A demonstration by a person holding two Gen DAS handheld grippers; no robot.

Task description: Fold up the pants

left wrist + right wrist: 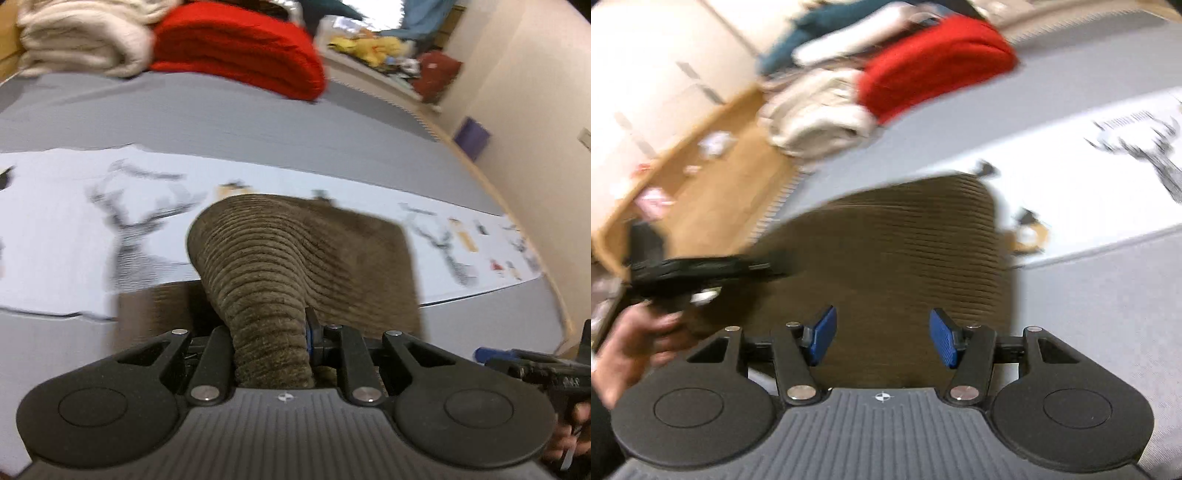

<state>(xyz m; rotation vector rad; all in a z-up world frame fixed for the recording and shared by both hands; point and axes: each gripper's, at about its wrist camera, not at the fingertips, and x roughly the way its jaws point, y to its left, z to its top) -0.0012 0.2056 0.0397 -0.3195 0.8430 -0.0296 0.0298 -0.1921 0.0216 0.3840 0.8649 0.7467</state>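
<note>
Grey bedding (258,122) stretches beneath us, a white deer-print sheet (66,229) lying across it; we can read no writing anywhere. Our left tongs (271,350) are clenched on a bunched fold of the brown corduroy pants (295,254), which drape forward onto the sheet. Our right tongs (882,339) hang released just above the pants (908,251), blue pads (823,332) apart. Red (240,48) and cream (81,37) folded knits sit beyond.

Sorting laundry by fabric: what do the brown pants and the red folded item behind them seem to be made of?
The brown pants look like wide-ribbed corduroy or plush chenille: parallel raised cords with a soft, matte nap, bunched thickly between the left gripper fingers. The red folded item looks like thick fleece or knit, fuzzy and matte, though blur leaves that open.
</note>
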